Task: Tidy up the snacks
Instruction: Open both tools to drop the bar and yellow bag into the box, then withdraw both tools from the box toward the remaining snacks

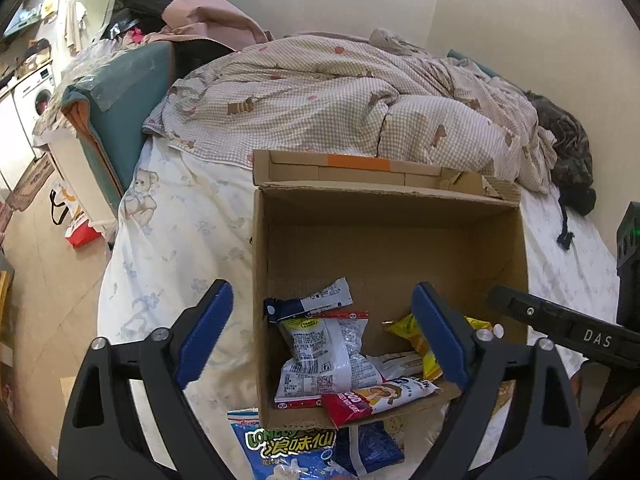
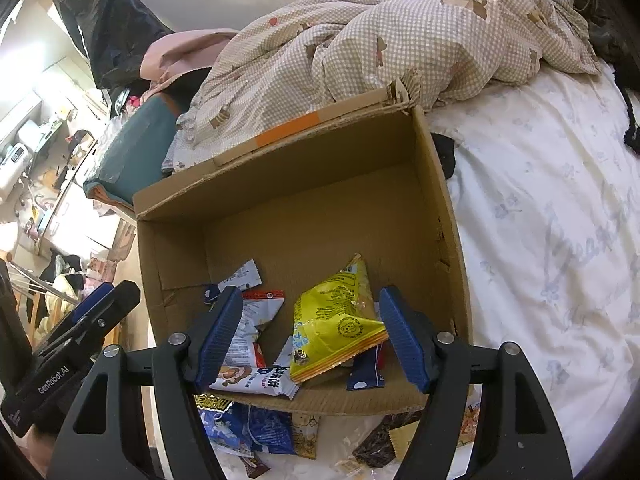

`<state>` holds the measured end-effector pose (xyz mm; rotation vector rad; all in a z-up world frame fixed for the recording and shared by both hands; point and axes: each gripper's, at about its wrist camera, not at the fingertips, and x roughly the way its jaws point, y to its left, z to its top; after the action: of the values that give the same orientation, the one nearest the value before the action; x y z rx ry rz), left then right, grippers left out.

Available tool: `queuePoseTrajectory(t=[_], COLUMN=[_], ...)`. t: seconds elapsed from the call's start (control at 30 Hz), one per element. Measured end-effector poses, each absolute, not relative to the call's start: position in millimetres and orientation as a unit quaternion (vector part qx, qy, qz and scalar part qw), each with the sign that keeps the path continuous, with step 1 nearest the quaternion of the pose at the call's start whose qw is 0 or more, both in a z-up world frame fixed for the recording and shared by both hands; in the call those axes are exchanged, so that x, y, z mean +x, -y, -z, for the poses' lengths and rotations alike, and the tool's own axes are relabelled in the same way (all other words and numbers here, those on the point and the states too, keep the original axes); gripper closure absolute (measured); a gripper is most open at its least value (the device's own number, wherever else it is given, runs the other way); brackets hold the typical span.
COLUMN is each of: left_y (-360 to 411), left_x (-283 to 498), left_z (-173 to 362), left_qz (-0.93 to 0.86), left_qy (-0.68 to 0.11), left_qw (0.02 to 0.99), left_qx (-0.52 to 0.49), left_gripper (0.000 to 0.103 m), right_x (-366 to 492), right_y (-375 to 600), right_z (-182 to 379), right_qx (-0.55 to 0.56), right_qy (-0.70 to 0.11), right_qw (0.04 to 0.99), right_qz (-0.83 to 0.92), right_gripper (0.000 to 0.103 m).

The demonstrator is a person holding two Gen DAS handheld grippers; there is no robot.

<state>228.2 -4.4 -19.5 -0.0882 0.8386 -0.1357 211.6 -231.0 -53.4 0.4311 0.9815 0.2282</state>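
Note:
An open cardboard box (image 1: 280, 240) (image 2: 440, 184) stands on the bed and holds several snack packets: white ones (image 1: 332, 352) (image 2: 248, 320), a yellow bag (image 2: 336, 320) (image 1: 408, 328) and a red-ended bar (image 1: 376, 398). My left gripper (image 1: 324, 336) is open and empty, its fingers straddling the box's left wall. My right gripper (image 2: 312, 336) is open above the box, either side of the yellow bag, not gripping it. More packets lie on the sheet in front of the box, among them a blue bag (image 1: 280, 448) (image 2: 256, 428).
A checked duvet (image 1: 340, 100) (image 2: 400, 40) is heaped behind the box. A dark garment (image 1: 568, 148) lies at the right. White sheet (image 2: 552, 240) stretches right of the box. The bed's left edge drops to the floor (image 1: 44, 248), where bags stand.

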Motion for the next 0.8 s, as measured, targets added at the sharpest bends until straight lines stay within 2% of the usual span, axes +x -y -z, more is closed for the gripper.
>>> queuePoseTrajectory(t=[0.03,0.3,0.4,0.8], left_y=[1.9,-4.0,-9.6,-35.0], left_x=[224.5,199.2,188.3,147.8], left_z=[17.0,-4.6,-8.3,-10.9], left_qz=[0.07,0.075,0.073,0.051], left_qy=[-0.404,-0.382,-0.379,-0.385], left_qw=[0.911,0.92,0.921,0.919], left_qx=[-0.052,-0.048,-0.047,-0.064], left_gripper=[0.002,0.001,0.001,0.001], right_x=[210.0,180.5,166.6,122.4], right_y=[231.4,234.7,234.8,234.2], right_z=[51.2,26.3,18.3,13.8], right_qx=[0.204,0.207,0.204,0.189], right_qy=[-0.463,-0.435,-0.428,-0.434], right_qw=[0.856,0.869,0.873,0.873], right_qz=[-0.108,-0.115,-0.115,-0.116], right_gripper=[0.029,0.012,0.009,0.009])
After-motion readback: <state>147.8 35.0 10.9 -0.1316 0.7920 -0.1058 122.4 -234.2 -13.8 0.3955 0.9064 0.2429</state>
